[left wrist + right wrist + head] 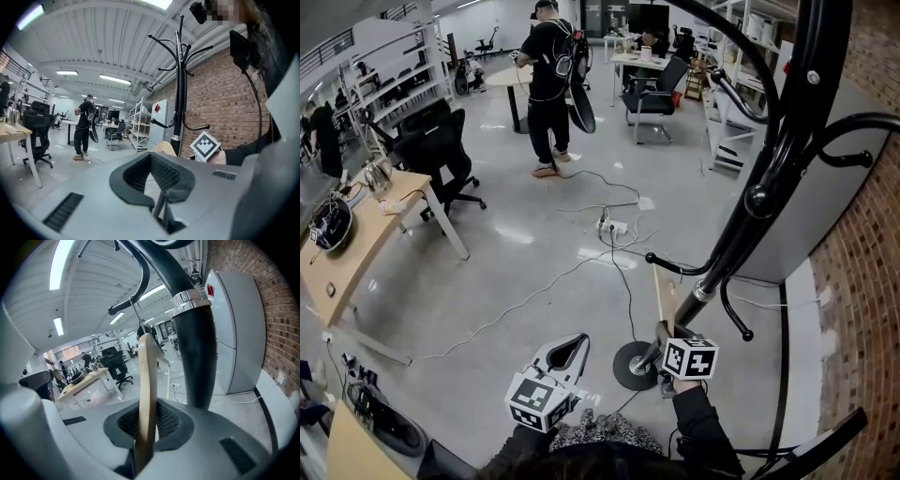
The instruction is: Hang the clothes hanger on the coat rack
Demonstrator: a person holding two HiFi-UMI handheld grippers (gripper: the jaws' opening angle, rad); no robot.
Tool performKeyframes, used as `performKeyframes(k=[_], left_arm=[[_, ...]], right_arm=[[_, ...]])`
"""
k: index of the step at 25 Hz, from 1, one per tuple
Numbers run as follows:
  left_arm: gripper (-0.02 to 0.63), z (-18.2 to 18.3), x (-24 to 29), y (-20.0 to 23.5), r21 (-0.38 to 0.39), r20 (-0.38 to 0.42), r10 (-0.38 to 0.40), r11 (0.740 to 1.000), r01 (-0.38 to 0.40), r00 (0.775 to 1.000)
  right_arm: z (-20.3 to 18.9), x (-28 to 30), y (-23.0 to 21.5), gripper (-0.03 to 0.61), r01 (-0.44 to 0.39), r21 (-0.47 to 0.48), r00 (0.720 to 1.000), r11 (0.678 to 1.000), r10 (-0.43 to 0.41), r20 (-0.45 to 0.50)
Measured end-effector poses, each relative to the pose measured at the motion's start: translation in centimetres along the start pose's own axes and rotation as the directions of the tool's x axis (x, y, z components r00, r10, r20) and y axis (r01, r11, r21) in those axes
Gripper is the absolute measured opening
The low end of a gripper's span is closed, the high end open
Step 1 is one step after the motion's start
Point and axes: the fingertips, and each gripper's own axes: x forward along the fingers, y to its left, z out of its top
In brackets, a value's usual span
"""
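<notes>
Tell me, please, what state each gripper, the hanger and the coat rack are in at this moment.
left gripper: fingers shut, nothing between them.
right gripper: shut on the wooden clothes hanger.
wooden clothes hanger: upright, with its wire hook up beside a lower rack arm; unclear whether it rests on it.
coat rack: standing, no other hanger visible on it.

Head view looked steeply down, gripper views upward; all shared the black metal coat rack point(748, 220), frame right.
</notes>
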Motion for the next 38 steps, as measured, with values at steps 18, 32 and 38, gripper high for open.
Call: performKeyframes(k=[18, 32, 38], left_arm=[[0.009, 0.6, 2.7, -2.2, 0.007, 0.016, -0.133, 0.991, 0.133, 0.991], [0.009, 0.5, 3.9, -8.7, 0.035, -0.014, -0.264, 0.964, 0.264, 0.964], [0.009, 2.0, 2.3, -10.9, 0.065, 0.018, -0.178, 0.982, 0.177, 0.984]], right_arm=[[4.0, -7.9, 3.2, 0.107, -0.091, -0.183, 0.974, 0.979, 0.126, 0.190], [1.1, -19.4, -1.1, 0.103, -0.048, -0.029, 0.931, 0.998, 0.055, 0.361], [1.8, -23.1, -3.1, 0.012, -0.026, -0.096, 0.916, 0.995, 0.062, 0.396]])
